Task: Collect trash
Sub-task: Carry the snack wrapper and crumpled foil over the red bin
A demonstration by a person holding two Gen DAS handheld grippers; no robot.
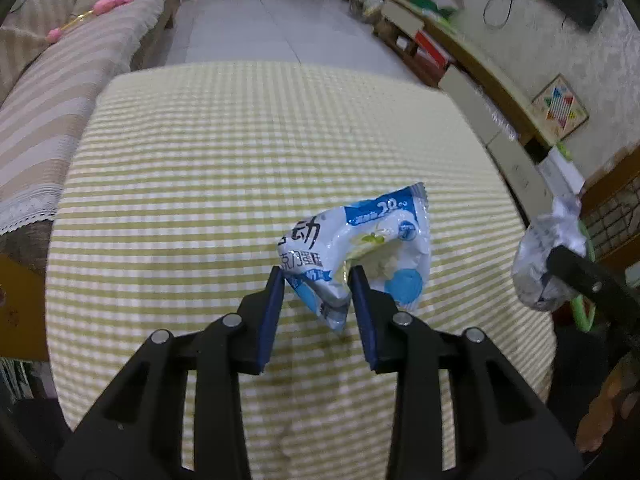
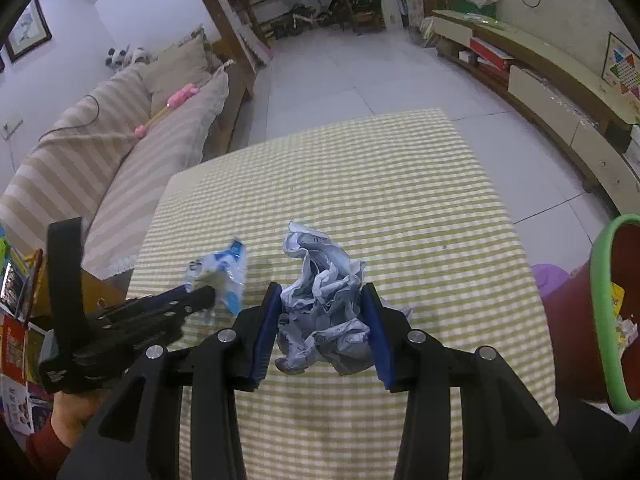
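my left hand-held gripper (image 1: 318,278) is clamped on a crumpled blue-and-white snack wrapper (image 1: 360,252), its blue pads (image 1: 276,312) pinching the lower part while the rest fans up and to the right of centre in the left wrist view. in the right wrist view that same wrapper (image 2: 220,276) shows at middle left, sticking out of the left hand-held gripper's tips, with a hand in a red sleeve (image 2: 68,412) at the lower left corner.

my right hand-held gripper (image 2: 322,294) grips a wad of crumpled white paper (image 2: 324,312), which fills the gap between the pads at the centre of the frame and bulges above and below them. from the left wrist view the wad (image 1: 548,256) appears at the right edge, held off the cloth.

both bits of trash sit above the table (image 1: 240,184), covered in a yellow-green and white checked cloth. at the right edge of the right wrist view stands a dark red bin with a green rim (image 2: 600,312), some scraps inside it, just beside the table. a striped sofa (image 2: 100,172) runs along the left, with a pink toy (image 2: 180,98) on it. a low cabinet (image 2: 560,112) lines the upper right, tiled floor (image 2: 340,76) beyond the table.
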